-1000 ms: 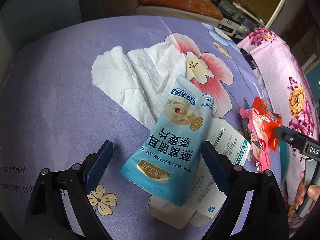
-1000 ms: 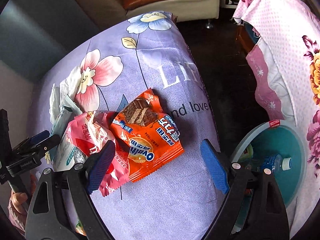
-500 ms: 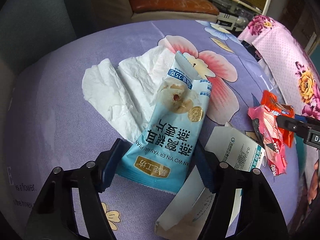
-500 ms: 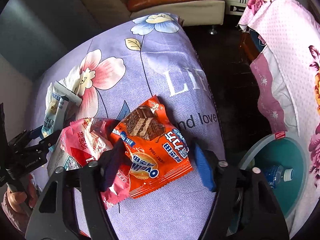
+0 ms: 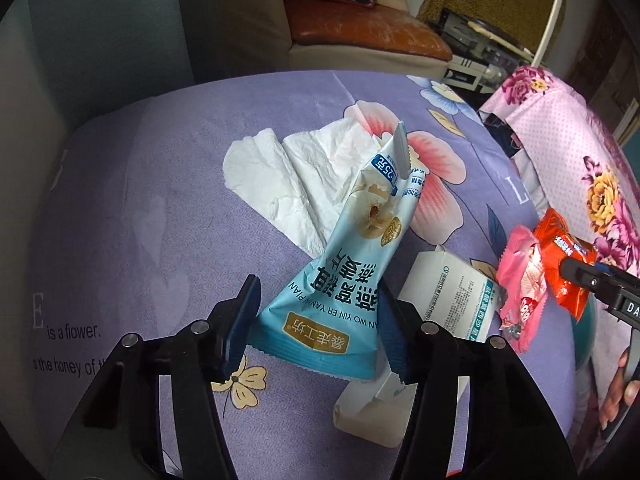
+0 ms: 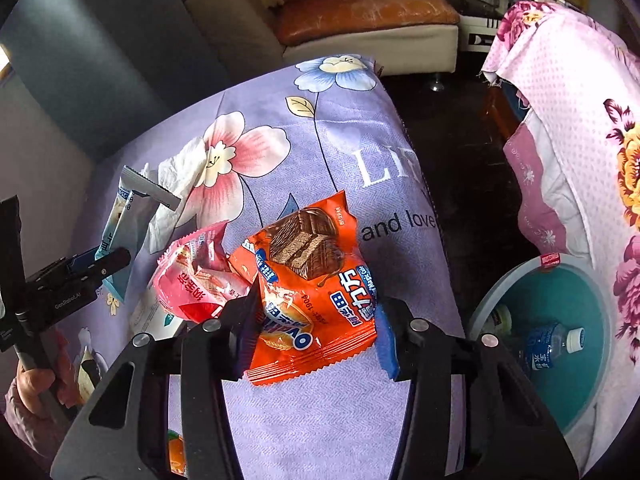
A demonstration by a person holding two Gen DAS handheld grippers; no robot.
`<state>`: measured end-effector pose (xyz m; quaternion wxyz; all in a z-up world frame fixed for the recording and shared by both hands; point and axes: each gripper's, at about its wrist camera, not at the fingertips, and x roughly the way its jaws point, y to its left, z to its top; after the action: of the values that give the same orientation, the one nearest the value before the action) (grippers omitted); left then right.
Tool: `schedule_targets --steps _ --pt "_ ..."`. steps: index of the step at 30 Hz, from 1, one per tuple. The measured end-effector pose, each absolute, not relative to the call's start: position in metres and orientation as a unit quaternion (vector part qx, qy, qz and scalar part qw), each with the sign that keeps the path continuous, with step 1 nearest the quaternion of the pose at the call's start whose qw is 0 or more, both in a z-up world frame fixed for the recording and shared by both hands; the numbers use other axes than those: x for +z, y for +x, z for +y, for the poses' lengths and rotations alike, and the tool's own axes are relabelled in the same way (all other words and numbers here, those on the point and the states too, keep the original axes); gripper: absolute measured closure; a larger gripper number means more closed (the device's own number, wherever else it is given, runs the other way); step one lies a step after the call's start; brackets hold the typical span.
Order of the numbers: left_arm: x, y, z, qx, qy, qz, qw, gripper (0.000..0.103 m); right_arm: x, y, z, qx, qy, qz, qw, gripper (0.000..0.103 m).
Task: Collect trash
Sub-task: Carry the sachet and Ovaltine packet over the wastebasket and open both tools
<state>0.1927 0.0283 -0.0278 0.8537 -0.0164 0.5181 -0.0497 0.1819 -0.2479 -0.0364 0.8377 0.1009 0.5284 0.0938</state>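
Observation:
My left gripper [image 5: 316,300] has its jaws closing on a light blue snack packet [image 5: 360,240]. The pads squeeze its lower end, and its torn top stands up off the purple cloth. In the right wrist view my right gripper [image 6: 316,308] has its jaws closing on an orange chocolate wafer wrapper [image 6: 304,256], crumpled between the pads. A pink wrapper [image 6: 196,280] rests against the outside of its left finger; whether it is caught I cannot tell. A white tissue [image 5: 280,172] and a white carton [image 5: 452,292] lie on the cloth.
The table wears a purple flowered cloth [image 5: 140,200]. On the floor right of it stands a teal bin [image 6: 492,300] with a water bottle [image 6: 548,344] inside. Pink flowered fabric [image 6: 560,100] drapes furniture at right. A sofa with an orange cushion [image 6: 360,12] is behind.
Both grippers have gone from wide open to pinching their wrappers. The blue packet and the orange wrapper have bunched up and risen off the cloth, uncovering the white carton.

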Motion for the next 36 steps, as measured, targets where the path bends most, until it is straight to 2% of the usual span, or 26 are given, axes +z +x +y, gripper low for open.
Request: schedule_targets --steps 11,20,36 --pt "0.008 0.14 0.006 -0.099 -0.044 0.504 0.857 0.046 -0.007 0.133 -0.261 0.101 0.122 0.502 0.85 0.057" --pt "-0.003 0.106 -0.042 -0.14 -0.046 0.524 0.839 0.046 -0.009 0.089 -0.287 0.091 0.149 0.495 0.851 0.057" --pt "-0.012 0.09 -0.165 -0.2 0.03 0.538 0.818 0.046 -0.017 0.037 -0.379 0.043 0.215 0.469 0.855 0.057"
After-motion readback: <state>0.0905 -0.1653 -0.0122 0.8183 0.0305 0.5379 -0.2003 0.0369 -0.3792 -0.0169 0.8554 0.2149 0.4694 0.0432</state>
